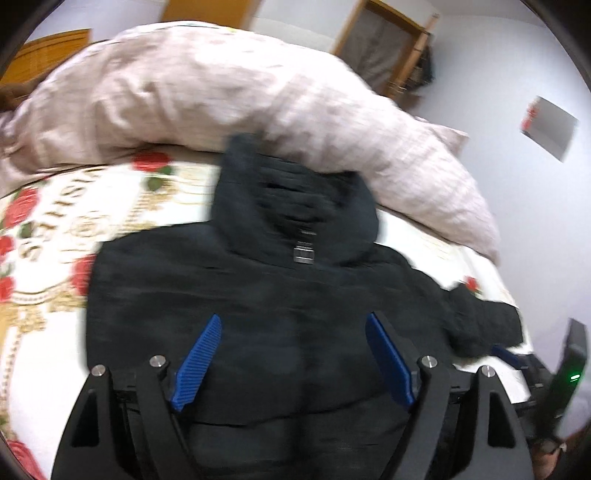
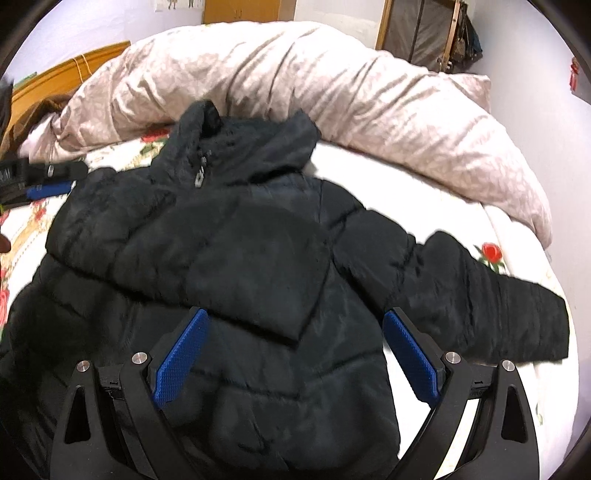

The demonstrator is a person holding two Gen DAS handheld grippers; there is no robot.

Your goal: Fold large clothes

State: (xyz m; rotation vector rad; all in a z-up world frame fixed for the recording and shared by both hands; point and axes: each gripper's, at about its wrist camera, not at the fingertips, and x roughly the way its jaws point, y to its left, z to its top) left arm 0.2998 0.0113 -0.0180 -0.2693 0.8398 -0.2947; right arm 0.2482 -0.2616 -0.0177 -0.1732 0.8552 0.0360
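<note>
A black puffer jacket (image 1: 258, 295) lies spread on the bed, collar toward the duvet, its zipper pull (image 1: 303, 254) at the neck. In the right wrist view the jacket (image 2: 229, 258) has one sleeve folded across its chest, while the other sleeve (image 2: 498, 310) stretches out to the right. My left gripper (image 1: 293, 317) hovers open over the jacket's body, with nothing pinched between its blue pads. My right gripper (image 2: 295, 312) is also open above the jacket's lower half. The left gripper (image 2: 48, 184) shows at that view's left edge.
A bunched pinkish duvet (image 2: 369, 96) lies behind the jacket. The sheet (image 1: 55, 221) underneath is white with red roses. A wooden headboard (image 2: 55, 81) stands at the back left and a fabric wardrobe (image 2: 421, 33) at the back right. The bed edge (image 2: 554, 369) curves along the right.
</note>
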